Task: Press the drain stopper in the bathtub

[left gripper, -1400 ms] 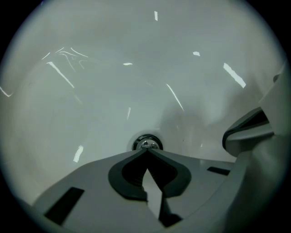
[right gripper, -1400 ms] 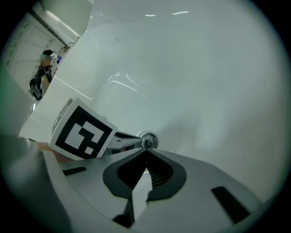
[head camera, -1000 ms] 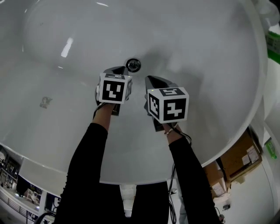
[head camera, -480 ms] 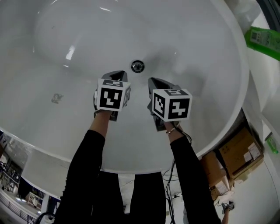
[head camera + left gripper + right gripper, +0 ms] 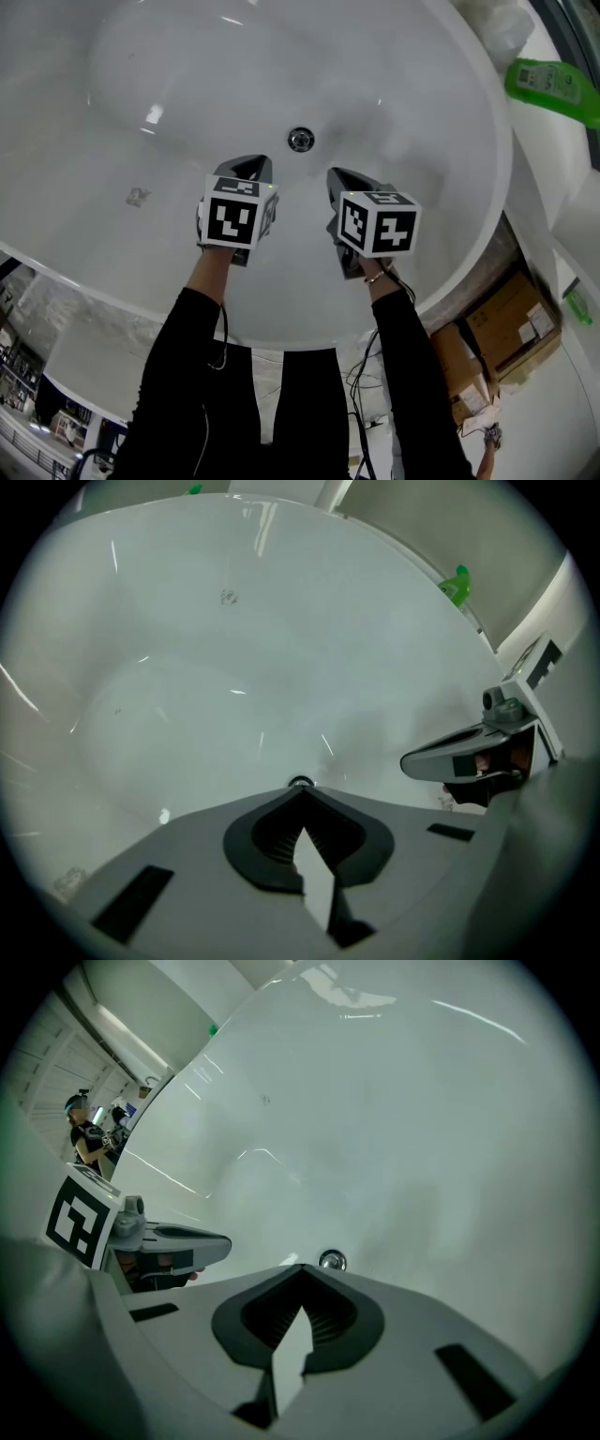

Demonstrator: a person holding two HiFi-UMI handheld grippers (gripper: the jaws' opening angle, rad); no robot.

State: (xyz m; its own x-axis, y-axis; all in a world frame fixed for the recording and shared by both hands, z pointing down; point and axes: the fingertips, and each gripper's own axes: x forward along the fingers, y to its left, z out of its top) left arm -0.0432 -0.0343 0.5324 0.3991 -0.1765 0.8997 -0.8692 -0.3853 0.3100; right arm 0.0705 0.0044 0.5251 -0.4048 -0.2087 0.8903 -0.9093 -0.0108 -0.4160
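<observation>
Your left gripper (image 5: 251, 167) and right gripper (image 5: 337, 176) hover mid-frame inside white bathtub (image 5: 450, 103), fingers pressed together, empty. Drain stopper (image 5: 300, 140) upper centre, just beyond tips, apparently unpressed. Approach step. Next: lower one tip squarely onto stopper.
</observation>
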